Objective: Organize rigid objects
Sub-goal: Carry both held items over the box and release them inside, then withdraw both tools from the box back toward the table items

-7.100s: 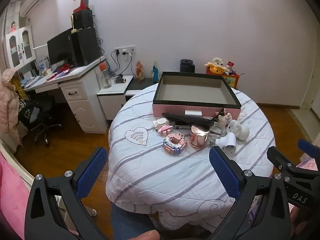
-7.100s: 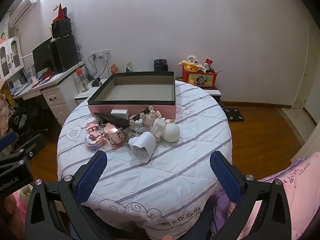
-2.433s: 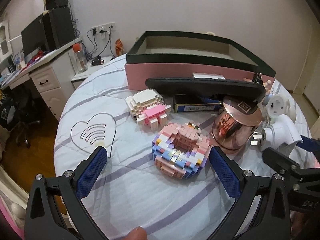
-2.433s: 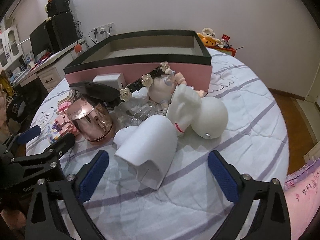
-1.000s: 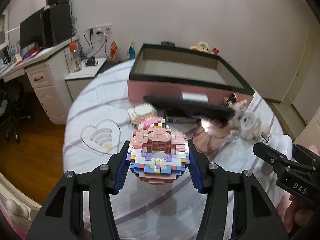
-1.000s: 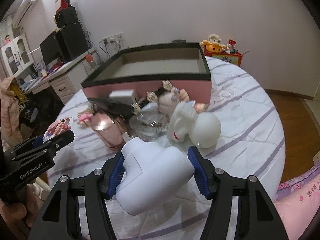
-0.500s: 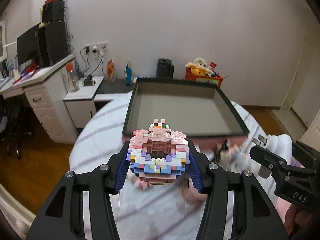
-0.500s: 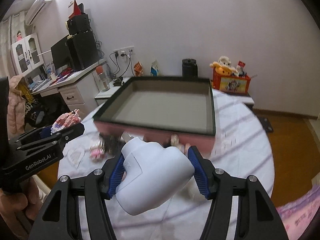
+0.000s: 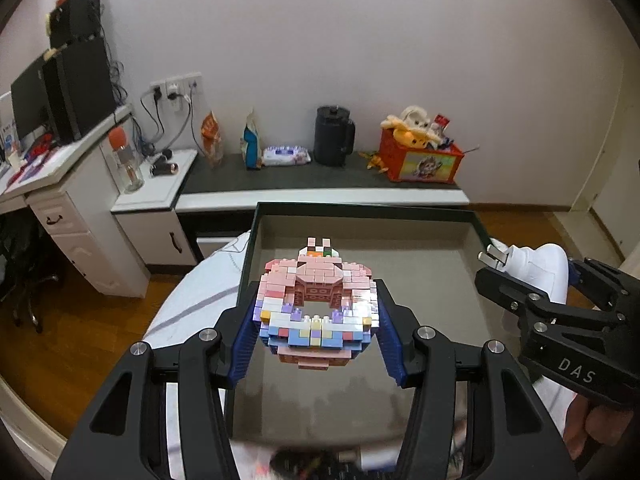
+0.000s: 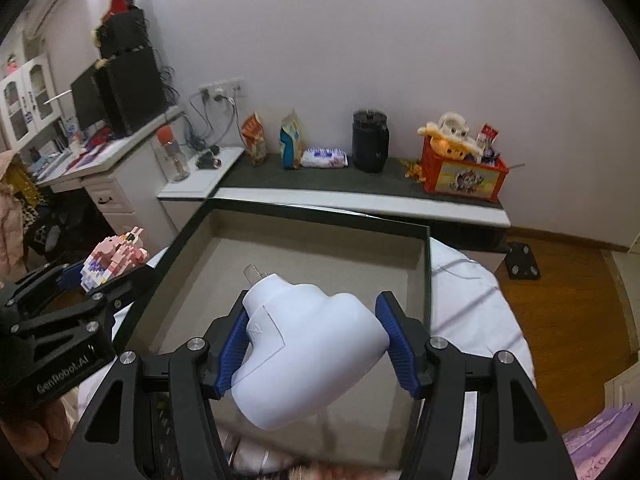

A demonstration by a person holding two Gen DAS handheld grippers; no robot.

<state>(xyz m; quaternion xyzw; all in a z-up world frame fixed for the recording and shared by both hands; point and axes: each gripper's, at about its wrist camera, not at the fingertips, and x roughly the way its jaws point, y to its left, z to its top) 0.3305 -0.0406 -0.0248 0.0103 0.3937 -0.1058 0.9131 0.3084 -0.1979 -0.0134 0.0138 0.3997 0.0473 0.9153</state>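
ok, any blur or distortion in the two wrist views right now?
Left wrist: the brick ring in the left tool is sharp, but the bottom edge below the box smears with motion. Right wrist: the white plug in the right tool is sharp, and the bottom strip is blurred too. Both views show fisheye bending and dark corners.

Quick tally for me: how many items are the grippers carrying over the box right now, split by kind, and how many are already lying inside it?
Pastel brick model, in the left gripper: 1
White plug adapter, in the right gripper: 1
Items lying inside the box, on the floor area in view: 0
Total carried: 2
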